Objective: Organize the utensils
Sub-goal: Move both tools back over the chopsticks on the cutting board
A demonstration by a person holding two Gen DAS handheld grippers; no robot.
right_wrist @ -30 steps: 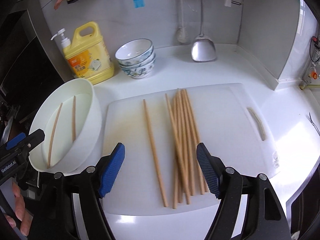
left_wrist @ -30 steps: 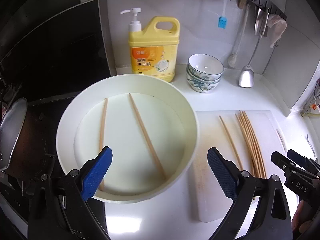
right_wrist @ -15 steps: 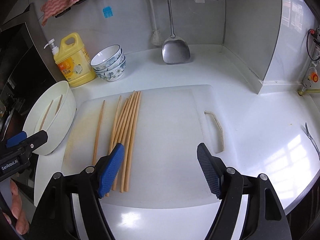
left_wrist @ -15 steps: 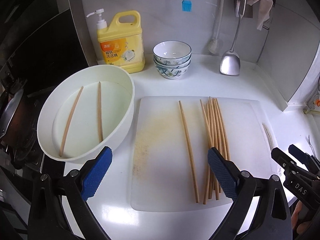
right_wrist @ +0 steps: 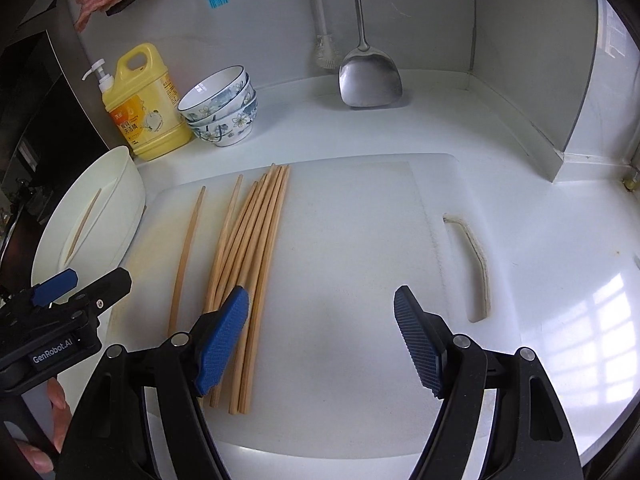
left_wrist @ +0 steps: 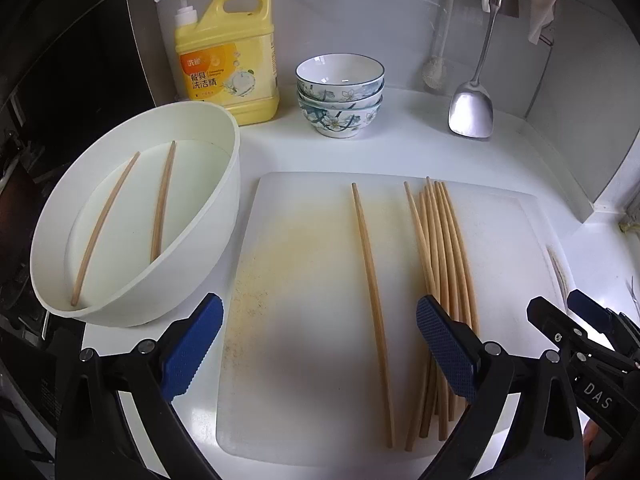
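Observation:
Several wooden chopsticks (left_wrist: 444, 248) lie bunched on a white cutting board (left_wrist: 304, 280), with one single chopstick (left_wrist: 370, 276) apart to their left. They also show in the right wrist view (right_wrist: 252, 240). Two more chopsticks (left_wrist: 160, 204) lie in a white basin (left_wrist: 208, 216) left of the board. My left gripper (left_wrist: 318, 344) is open and empty above the board's near edge. My right gripper (right_wrist: 320, 340) is open and empty over the board's bare middle, to the right of the bunch.
A yellow detergent bottle (left_wrist: 228, 60), stacked patterned bowls (left_wrist: 340, 96) and a hanging metal spatula (left_wrist: 472, 108) stand at the back wall. A dark stove area lies left of the basin. The wall corner (right_wrist: 560, 152) closes off the right.
Both grippers swung right: the left from over the basin to over the cutting board, the right from over the chopsticks to the board's bare part. Both stayed open.

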